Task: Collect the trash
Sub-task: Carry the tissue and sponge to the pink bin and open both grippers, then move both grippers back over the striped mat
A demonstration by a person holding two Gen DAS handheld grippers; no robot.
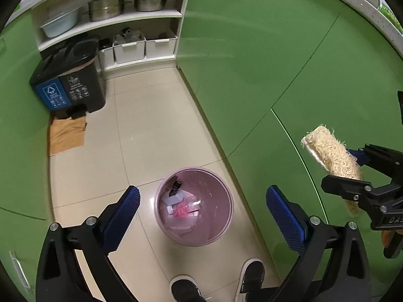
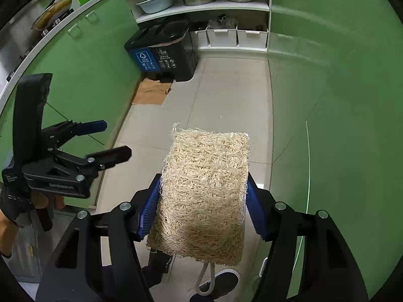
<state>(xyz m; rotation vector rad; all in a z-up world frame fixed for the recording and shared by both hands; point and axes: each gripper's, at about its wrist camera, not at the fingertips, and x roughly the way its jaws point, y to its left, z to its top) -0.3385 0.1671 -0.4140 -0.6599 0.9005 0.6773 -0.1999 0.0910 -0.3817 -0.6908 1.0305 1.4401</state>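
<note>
Right tongs (image 2: 204,201) clamped on tan fibrous loofah scrub pad (image 2: 205,193); left tongs (image 1: 202,216) spread apart, holding nothing.

Pad sits centre of right-wrist view, w/ white cord loop hanging below; seen at right edge of left-wrist view. Round pink plastic waste bin (image 1: 221,183) on tiled floor, lower centre, btwn left fingers, w/ wrappers inside. Black/blue recycling bin (image 1: 68,83) upper left.

recycling symbol on black bin (image 1: 53,93)
</note>
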